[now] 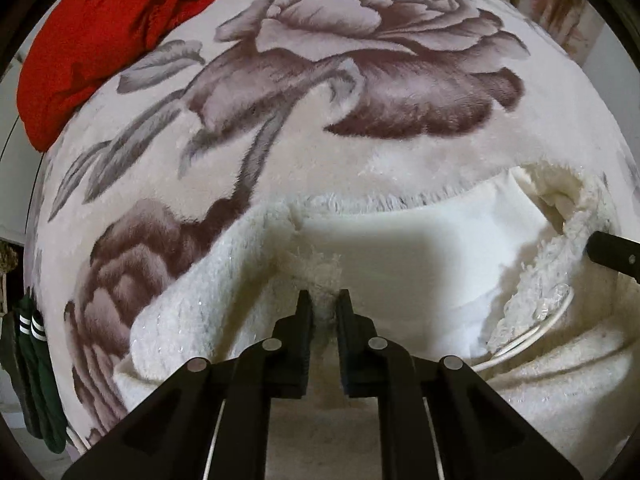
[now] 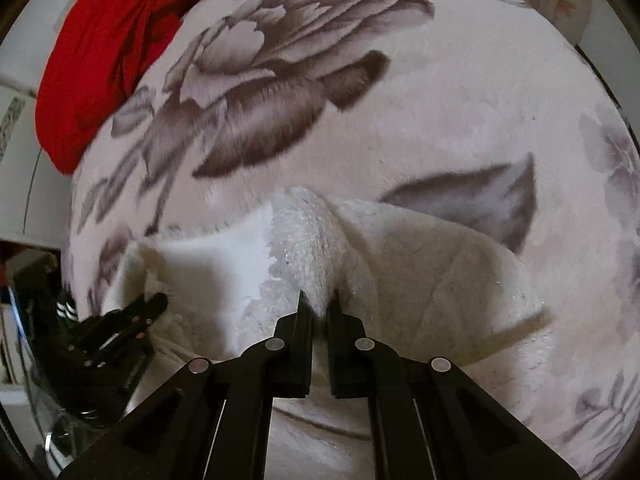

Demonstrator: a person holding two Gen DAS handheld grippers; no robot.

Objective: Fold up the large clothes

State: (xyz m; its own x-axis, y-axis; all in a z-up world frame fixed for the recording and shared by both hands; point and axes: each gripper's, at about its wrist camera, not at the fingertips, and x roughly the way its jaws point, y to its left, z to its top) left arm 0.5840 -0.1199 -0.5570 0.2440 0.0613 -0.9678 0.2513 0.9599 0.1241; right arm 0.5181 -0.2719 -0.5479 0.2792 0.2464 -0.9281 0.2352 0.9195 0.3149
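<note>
A fluffy white garment (image 1: 420,264) with a smooth white lining lies on a cream blanket printed with large grey roses (image 1: 360,152). My left gripper (image 1: 323,300) is shut on a fuzzy edge of the garment. My right gripper (image 2: 319,299) is shut on another fuzzy edge of the same garment (image 2: 420,264) and lifts it into a ridge. The right gripper's tip shows at the right edge of the left wrist view (image 1: 612,258). The left gripper shows at the lower left of the right wrist view (image 2: 120,328).
A red garment (image 1: 100,40) lies bunched at the far left of the blanket, also seen in the right wrist view (image 2: 108,64). Dark green clothing with white stripes (image 1: 32,380) hangs off the left edge. A white cord (image 1: 528,336) lies on the garment.
</note>
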